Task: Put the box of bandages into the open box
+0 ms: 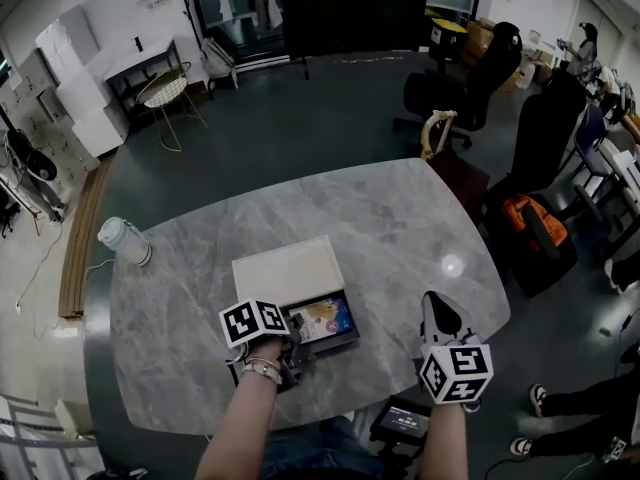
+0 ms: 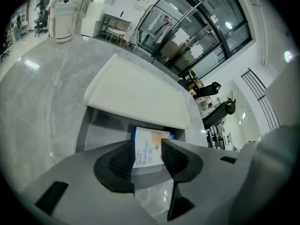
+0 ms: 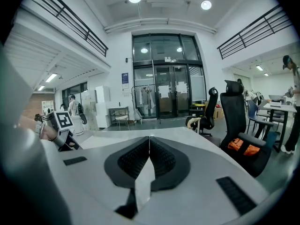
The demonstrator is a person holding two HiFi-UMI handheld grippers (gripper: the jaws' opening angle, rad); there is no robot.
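The open box has a cream lid (image 1: 288,266) folded back and a dark tray (image 1: 352,342) near the table's front edge. The box of bandages (image 1: 325,318), white and blue with orange print, lies flat in the tray. My left gripper (image 1: 292,340) sits at the tray's near left corner. In the left gripper view the left gripper (image 2: 148,144) is open; the box of bandages (image 2: 152,136) shows through the gap, untouched by the pads, under the lid (image 2: 136,95). My right gripper (image 1: 440,313) hovers to the right of the box, shut (image 3: 149,146) on nothing.
A white jar (image 1: 124,240) stands at the grey marble table's (image 1: 400,228) left edge. Black office chairs (image 1: 470,78) and an orange bag (image 1: 520,213) are beyond the right side. A small black device (image 1: 400,423) sits below the front edge. A person's legs (image 1: 580,398) show at lower right.
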